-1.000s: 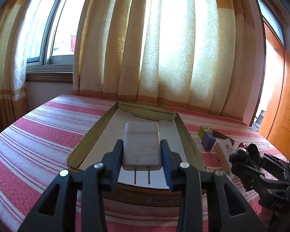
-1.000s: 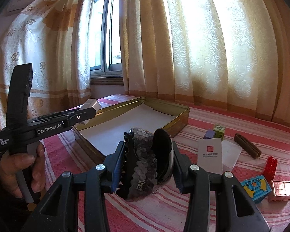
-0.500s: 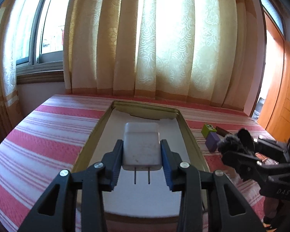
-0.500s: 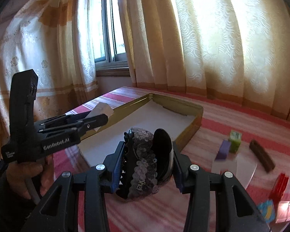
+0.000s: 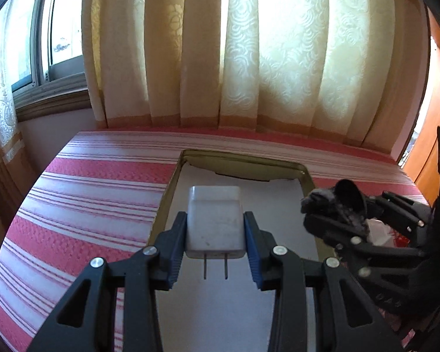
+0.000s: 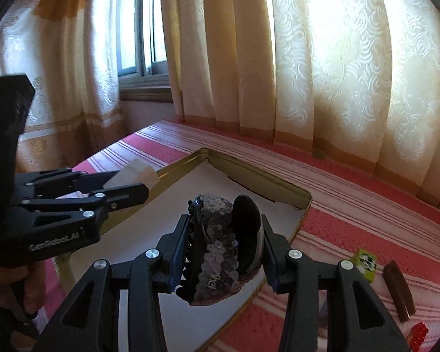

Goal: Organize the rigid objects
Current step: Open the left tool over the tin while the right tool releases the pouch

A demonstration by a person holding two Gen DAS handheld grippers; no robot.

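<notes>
Both grippers are being carried forward from the near edge of the tin to a place over its white floor, so that the striped cloth once filling the foreground is now being left at the sides. Between the closed-in fingers of the left gripper (image 5: 215, 234) a white charger (image 5: 214, 220) is being held, prongs pointing back toward the camera, with the bare white floor of the gold tin (image 5: 243, 162) lying under and ahead of the fingertips. Between the fingers of the right gripper (image 6: 224, 234) a sequinned hair clip (image 6: 220, 240) is being clamped, and it is being held above the tin (image 6: 264, 180) near its right wall. Each gripper is being seen by the other's camera just beside it, the right gripper (image 5: 331, 205) to the right of the left fingers and the left gripper (image 6: 132, 182) to the left of the right fingers. Beyond the right fingers, outside the tin, a green block (image 6: 363, 264) and a brown comb (image 6: 397, 289) are being left on the cloth. Both loads are judged to be nearly placed; lowering and letting go are still being awaited.
</notes>
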